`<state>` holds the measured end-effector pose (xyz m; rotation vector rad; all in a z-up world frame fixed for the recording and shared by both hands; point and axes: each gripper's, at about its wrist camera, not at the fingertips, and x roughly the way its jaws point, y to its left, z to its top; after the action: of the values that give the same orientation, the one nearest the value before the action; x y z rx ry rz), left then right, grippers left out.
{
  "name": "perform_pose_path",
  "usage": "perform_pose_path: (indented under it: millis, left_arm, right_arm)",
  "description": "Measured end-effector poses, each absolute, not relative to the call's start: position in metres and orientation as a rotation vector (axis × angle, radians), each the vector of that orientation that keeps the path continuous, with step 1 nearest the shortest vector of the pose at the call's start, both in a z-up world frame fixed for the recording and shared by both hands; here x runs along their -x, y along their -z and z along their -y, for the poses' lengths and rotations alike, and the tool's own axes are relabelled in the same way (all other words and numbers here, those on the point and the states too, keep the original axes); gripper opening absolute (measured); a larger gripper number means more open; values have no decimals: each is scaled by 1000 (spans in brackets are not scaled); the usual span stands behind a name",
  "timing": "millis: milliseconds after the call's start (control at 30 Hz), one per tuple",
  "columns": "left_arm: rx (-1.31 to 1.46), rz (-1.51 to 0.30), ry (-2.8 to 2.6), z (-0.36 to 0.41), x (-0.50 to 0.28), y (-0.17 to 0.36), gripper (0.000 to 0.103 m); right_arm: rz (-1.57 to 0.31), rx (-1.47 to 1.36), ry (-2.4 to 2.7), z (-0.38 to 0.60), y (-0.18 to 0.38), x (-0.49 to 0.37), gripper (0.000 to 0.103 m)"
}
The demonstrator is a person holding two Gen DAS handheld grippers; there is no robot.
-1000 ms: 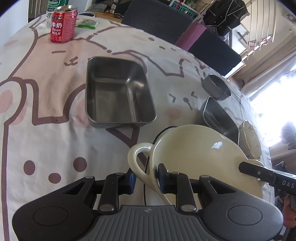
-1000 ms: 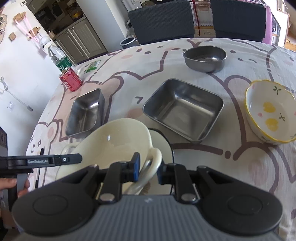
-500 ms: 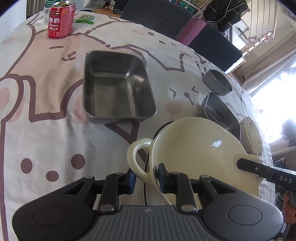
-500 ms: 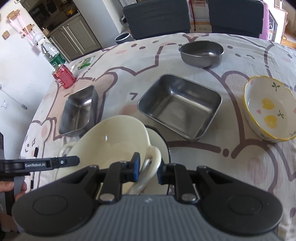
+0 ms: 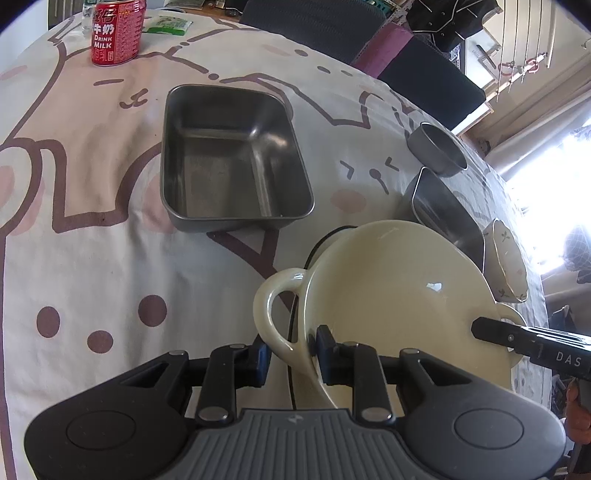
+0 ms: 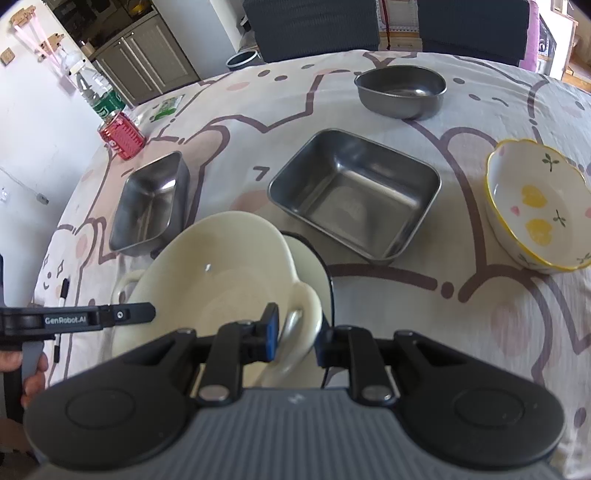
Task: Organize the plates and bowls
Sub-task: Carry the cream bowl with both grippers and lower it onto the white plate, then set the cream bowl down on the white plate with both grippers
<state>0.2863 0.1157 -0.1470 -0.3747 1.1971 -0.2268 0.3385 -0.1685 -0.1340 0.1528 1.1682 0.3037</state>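
Observation:
A cream bowl (image 5: 399, 295) with two loop handles hangs tilted between both grippers, over a cream plate with a black rim (image 6: 312, 258). My left gripper (image 5: 291, 350) is shut on the bowl's left handle. The right wrist view shows the cream bowl (image 6: 221, 269) from its other side. There my right gripper (image 6: 299, 339) is shut on the other handle, and the left gripper (image 6: 122, 315) reaches in from the left. A steel rectangular tray (image 5: 229, 158) and a square steel tray (image 6: 354, 195) lie beyond the bowl.
A round steel bowl (image 6: 400, 92) sits at the far side and a flowered ceramic bowl (image 6: 535, 206) at the right. A red milk can (image 5: 116, 33) and a bottle (image 6: 99, 96) stand at the far left edge. A pen (image 6: 62, 288) lies near the left. Dark chairs stand behind the table.
Both grippers keep the same hold on the bowl's handles. The views have shifted only slightly, with the table things sliding a little in the pictures.

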Motion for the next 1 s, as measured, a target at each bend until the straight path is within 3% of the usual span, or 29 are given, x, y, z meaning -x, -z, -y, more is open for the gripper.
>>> perform_pose_path:
  millis: [1000]
  left_arm:
    - [307, -1211, 249, -110, -286, 147, 31]
  right_arm:
    - [-1279, -49, -370, 165, 149, -337, 30]
